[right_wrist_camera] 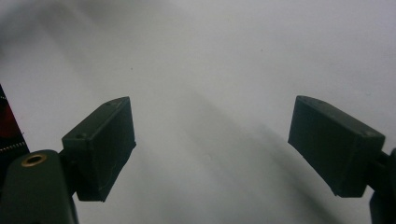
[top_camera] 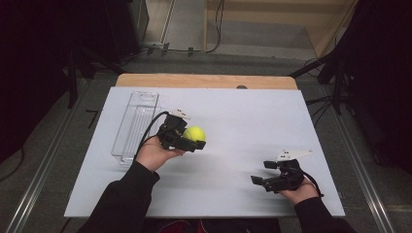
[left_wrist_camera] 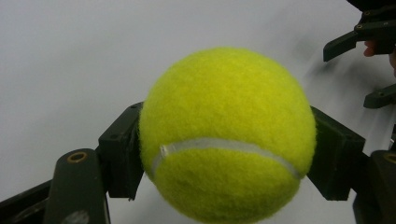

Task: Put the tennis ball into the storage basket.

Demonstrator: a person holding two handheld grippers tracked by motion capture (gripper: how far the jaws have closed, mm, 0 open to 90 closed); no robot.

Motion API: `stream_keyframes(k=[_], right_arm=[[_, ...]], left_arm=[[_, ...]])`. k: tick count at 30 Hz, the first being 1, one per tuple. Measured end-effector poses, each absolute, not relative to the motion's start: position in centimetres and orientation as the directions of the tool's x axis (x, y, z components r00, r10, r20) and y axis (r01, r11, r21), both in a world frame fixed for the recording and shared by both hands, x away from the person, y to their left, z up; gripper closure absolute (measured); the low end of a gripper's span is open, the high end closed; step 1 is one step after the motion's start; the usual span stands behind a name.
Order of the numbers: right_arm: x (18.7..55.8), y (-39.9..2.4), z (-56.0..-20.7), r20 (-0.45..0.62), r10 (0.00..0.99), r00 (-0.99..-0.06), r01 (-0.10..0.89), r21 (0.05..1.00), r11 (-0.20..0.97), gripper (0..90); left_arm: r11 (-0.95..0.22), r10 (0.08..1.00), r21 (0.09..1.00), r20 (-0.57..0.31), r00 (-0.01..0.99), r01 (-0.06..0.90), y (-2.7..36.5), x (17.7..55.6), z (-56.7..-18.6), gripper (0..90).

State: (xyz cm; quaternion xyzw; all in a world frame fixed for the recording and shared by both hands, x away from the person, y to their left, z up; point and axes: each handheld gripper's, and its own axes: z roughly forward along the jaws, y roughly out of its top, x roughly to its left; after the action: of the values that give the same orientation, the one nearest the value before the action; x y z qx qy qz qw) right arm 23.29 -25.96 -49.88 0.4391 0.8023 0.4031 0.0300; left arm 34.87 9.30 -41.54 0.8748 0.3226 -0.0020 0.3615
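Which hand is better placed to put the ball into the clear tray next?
Left. The left gripper already holds the tennis ball between its fingers, close beside the clear tray. The right gripper is open, holds nothing, and is far across the table.

Our left gripper [top_camera: 193, 139] at ten o'clock, jaws clamped tight, our right gripper [top_camera: 264, 172] at four o'clock, jaws spread wide

The white board [top_camera: 233, 121] lies bare between both hands; a clear tray [top_camera: 136, 124] lines its left edge.
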Motion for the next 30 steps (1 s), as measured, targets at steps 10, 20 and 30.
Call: stream_keyframes(k=[10,20,30], right_arm=[[23.3,-26.0,-49.9,0.306,0.729,-0.612,0.681,0.673,0.289,12.8],[23.3,-26.0,-49.9,0.308,0.73,-0.611,0.681,0.674,0.286,12.8],[23.4,-25.9,-49.9,0.311,0.729,-0.609,0.682,0.675,0.282,12.8]], left_arm=[[-0.51,0.596,0.624,-0.24,0.766,0.592,10.8,35.7,-41.3,26.2],[-0.493,0.632,0.614,-0.235,0.739,0.617,12.2,36.4,-41.2,26.2],[-0.461,0.665,0.612,-0.241,0.707,0.642,13.9,37.1,-40.9,26.2]])
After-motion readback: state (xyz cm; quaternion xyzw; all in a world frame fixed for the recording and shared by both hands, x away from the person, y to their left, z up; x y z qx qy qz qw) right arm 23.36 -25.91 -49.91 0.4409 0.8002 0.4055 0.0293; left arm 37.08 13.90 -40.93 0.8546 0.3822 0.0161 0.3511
